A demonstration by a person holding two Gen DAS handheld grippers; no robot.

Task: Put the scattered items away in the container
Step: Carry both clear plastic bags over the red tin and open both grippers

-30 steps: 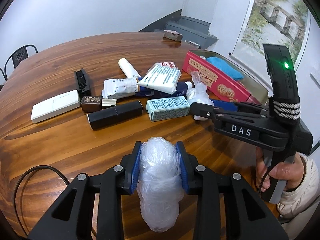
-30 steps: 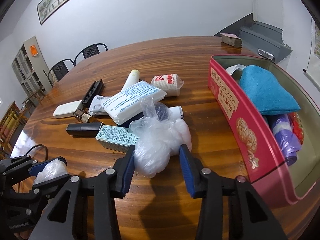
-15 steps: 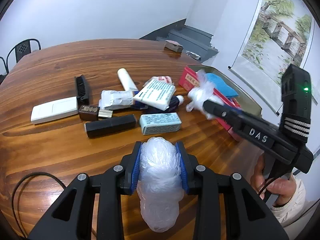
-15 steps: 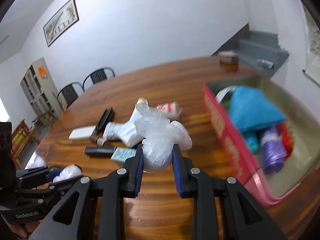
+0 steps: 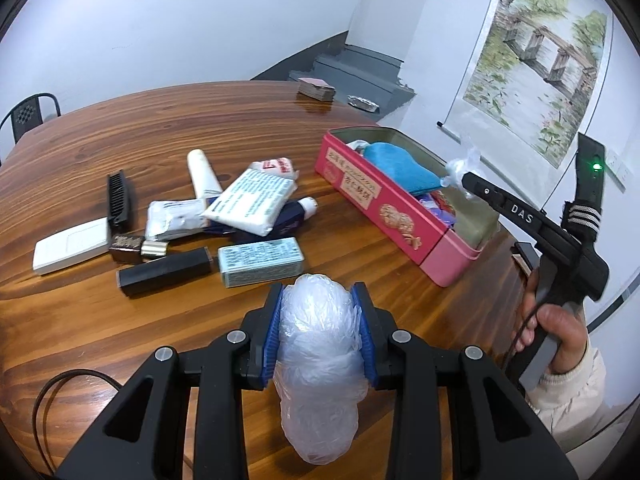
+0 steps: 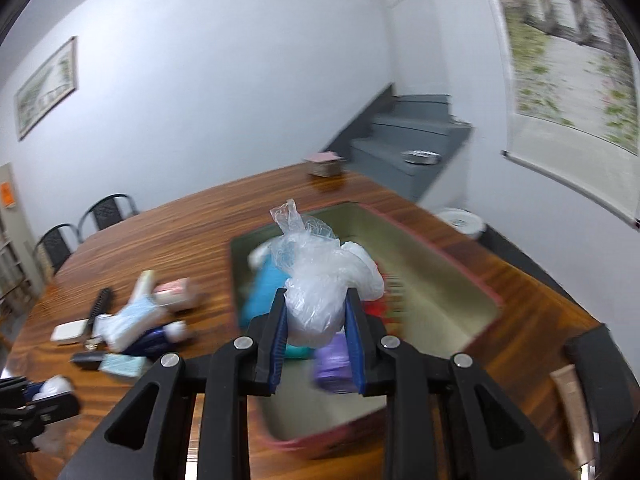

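Observation:
My left gripper (image 5: 319, 320) is shut on a roll of clear plastic bags (image 5: 319, 364), held above the table's near side. My right gripper (image 6: 316, 344) is shut on a bunch of clear plastic bags (image 6: 320, 280) and holds it over the open pink tin (image 6: 472, 292). In the left wrist view the right gripper (image 5: 464, 182) hangs above the tin (image 5: 384, 216), which holds a blue cloth (image 5: 400, 166) and a purple roll (image 6: 334, 364). Scattered items lie left of the tin: a teal box (image 5: 262, 266), a white packet (image 5: 252, 202), a black case (image 5: 164, 274).
Also on the round wooden table (image 5: 200, 120) are a white tube (image 5: 204, 174), a black comb (image 5: 118, 200), a white flat box (image 5: 70, 246) and a small brown box (image 5: 316, 88) at the far edge. A tan tube (image 6: 572, 412) lies right of the tin. Chairs (image 6: 104, 212) stand beyond the table.
My right gripper closed on the plastic bag bunch, lifted it off the table and carried it right, over the pink tin. My left gripper kept hold of its roll and rose slightly.

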